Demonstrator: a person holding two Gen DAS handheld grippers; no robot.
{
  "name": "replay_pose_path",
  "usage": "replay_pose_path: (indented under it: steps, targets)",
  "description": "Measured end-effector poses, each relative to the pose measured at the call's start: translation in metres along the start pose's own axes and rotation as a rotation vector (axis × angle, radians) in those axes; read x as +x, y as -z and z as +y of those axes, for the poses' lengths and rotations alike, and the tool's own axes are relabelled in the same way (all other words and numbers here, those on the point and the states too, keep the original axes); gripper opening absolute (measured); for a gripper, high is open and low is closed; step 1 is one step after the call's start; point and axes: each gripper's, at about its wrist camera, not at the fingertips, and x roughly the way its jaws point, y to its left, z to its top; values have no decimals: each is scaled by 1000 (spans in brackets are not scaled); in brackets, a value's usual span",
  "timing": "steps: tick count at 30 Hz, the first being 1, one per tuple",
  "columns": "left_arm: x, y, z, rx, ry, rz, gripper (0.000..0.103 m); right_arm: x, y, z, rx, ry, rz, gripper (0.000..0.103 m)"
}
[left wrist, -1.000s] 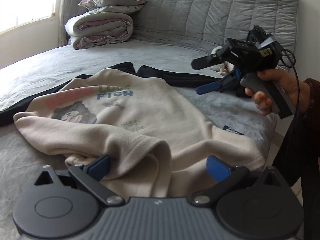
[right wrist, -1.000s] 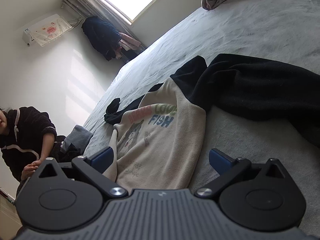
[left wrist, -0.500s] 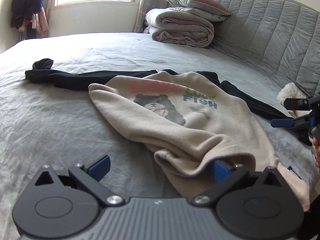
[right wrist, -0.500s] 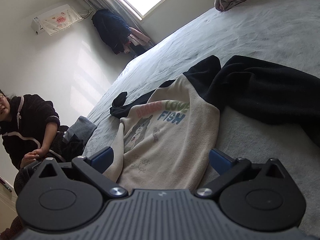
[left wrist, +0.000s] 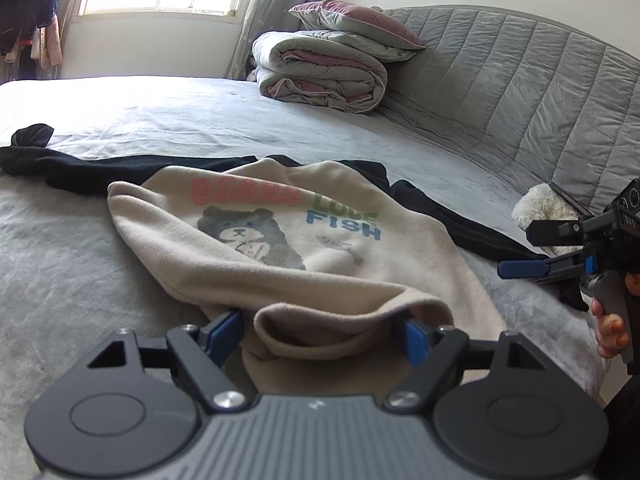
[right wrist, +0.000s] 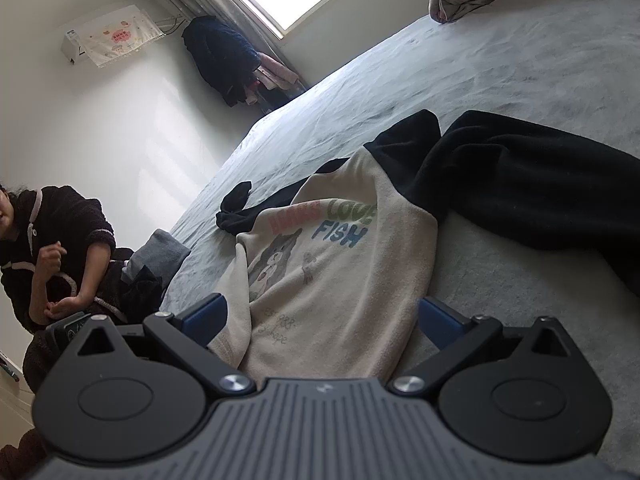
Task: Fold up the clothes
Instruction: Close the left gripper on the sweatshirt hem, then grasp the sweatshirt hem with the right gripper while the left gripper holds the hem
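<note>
While black sleeves [left wrist: 120, 168] flank the sweatshirt [left wrist: 320, 256], a quilt [left wrist: 320, 72] sits well apart.

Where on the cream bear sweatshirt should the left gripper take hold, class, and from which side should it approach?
Grip the raised hem fold at the sweatshirt's near edge, coming in low from the camera side. That fold stands up off the bed as a thick ridge, so pads can close across it. The left gripper already straddles it, jaws just narrowing, not yet pressing.

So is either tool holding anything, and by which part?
Nothing gripped yet. Left tool, jaws just closing, straddles the sweatshirt hem fold; right tool open, empty.
</note>
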Motion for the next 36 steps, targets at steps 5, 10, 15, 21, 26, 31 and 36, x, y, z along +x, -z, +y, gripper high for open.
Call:
replay_pose_path:
  steps: [5,10,15,21,26,31,36]
  targets:
    - [0,-2,-2,-9,-14,-45,43,0,-1,-1,9,4,-4,103]
    - [1,-4,6,-53,-24,-33,25,1,1,-2,12,11,4,103]
    - [-11,-4,9,-61,-50,-32,20,1,0,-4,20,10,4,103]
    - [-41,-4,15,-84,-112,-63,19,1,0,-7,47,6,6,103]
    - [-84,-4,23,-109,-161,-126,17,0,0,-10,88,-19,5,103]
    - [-124,1,43,-152,-228,-107,14,2,1,-11,119,-38,20,103]
    - [-146,3,64,-190,-309,-42,12,4,3,-5,80,-44,44,103]
